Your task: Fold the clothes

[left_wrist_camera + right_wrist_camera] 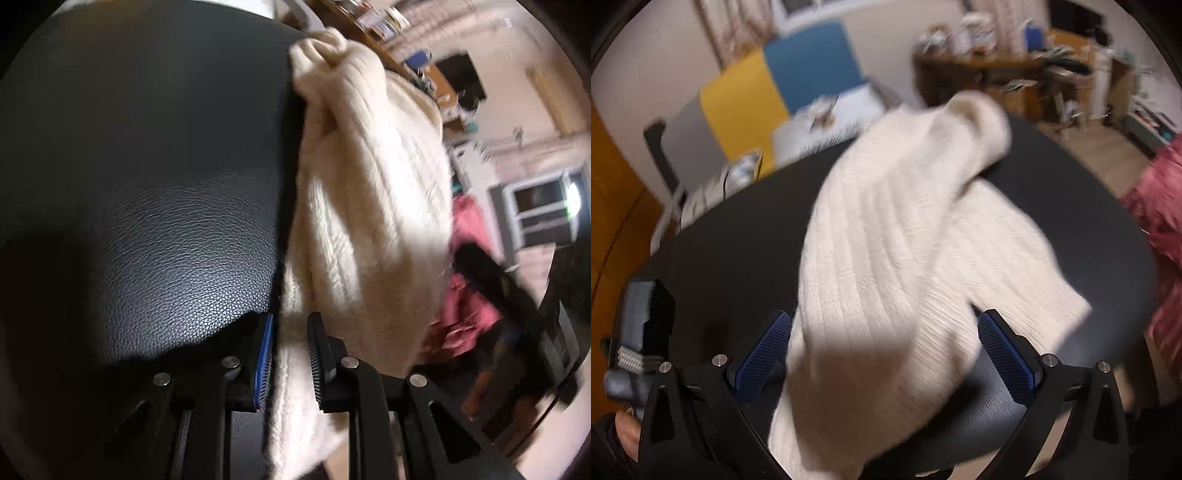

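A cream ribbed knit sweater lies bunched on a round black leather-look table. One end of it rises into my left gripper, whose pads sit close together with the knit filling the gap, so it is shut on the fabric. In the right wrist view the sweater runs diagonally across the table, one fold lifted and blurred. My right gripper stands wide open above it, with the blue pads clear of the cloth on both sides.
A pink garment hangs off the table's right edge and also shows as the pink garment. A cluttered wooden desk and yellow and blue panels stand beyond. A grey-black device and a hand are at the left.
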Action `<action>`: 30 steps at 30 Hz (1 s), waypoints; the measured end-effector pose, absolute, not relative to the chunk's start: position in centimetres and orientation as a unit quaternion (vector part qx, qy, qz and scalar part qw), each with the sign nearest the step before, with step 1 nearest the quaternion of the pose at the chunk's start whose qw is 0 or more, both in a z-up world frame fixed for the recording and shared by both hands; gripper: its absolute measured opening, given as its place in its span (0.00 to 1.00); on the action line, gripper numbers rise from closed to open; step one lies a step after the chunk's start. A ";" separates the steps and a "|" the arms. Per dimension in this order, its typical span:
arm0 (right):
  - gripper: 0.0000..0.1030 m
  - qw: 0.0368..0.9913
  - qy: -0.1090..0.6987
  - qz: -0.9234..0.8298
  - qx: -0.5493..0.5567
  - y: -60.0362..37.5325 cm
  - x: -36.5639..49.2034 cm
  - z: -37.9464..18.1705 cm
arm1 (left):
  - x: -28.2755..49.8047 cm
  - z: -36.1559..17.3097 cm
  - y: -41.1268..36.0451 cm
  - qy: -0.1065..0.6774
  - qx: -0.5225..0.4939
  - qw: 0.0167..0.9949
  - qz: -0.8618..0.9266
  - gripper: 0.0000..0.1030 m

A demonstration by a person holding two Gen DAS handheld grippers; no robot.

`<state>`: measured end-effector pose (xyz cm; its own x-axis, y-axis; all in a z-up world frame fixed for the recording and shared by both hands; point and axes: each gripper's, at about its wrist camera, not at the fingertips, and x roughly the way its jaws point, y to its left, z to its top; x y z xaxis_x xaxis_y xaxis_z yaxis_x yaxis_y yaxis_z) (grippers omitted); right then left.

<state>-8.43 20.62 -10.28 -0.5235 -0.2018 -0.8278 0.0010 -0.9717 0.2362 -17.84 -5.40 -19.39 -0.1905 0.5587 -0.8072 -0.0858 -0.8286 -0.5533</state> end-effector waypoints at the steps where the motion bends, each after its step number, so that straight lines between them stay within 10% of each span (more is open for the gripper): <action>1: 1.00 0.058 -0.102 -0.861 0.495 20.4 -9.2 -11.0 | -17.6 -18.8 -4.1 -0.185 -0.592 0.220 0.753 0.13; 4: 0.96 0.060 -0.100 -0.848 0.518 20.4 -10.3 -13.1 | -17.6 -18.7 -3.7 -0.167 -0.582 0.221 0.765 0.04; 7: 0.54 0.038 -0.086 -0.846 0.525 20.7 -10.5 -14.1 | -17.6 -17.9 -4.3 -0.163 -0.567 0.222 0.777 0.03; 11: 0.31 0.014 -0.060 -0.868 0.493 21.3 -9.2 -12.3 | -17.6 -16.0 -5.3 -0.175 -0.543 0.238 0.786 0.03; 19: 0.32 -0.019 -0.057 -0.880 0.471 23.5 -7.9 -10.5 | -17.1 -16.3 -6.1 -0.180 -0.573 0.230 0.766 0.12; 20: 0.36 0.013 -0.089 -0.878 0.471 23.7 -7.6 -10.5 | -17.4 -16.7 -6.2 -0.184 -0.578 0.231 0.761 0.15; 22: 0.90 0.045 -0.120 -0.874 0.469 23.4 -7.2 -10.4 | -17.8 -17.5 -6.5 -0.197 -0.583 0.238 0.751 0.16; 23: 0.96 0.049 -0.119 -0.873 0.470 23.1 -7.2 -10.5 | -18.0 -17.8 -6.6 -0.204 -0.585 0.241 0.747 0.19; 30: 0.97 0.036 -0.110 -0.858 0.501 22.0 -8.4 -12.9 | -17.6 -17.8 -6.1 -0.140 -0.567 0.241 0.775 0.05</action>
<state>-8.44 22.03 -12.91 -0.4958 -0.1722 -0.8512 -0.0487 -0.9731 0.2252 -17.60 -6.08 -17.82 -0.2411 0.5329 -0.8111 -0.2158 -0.8443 -0.4905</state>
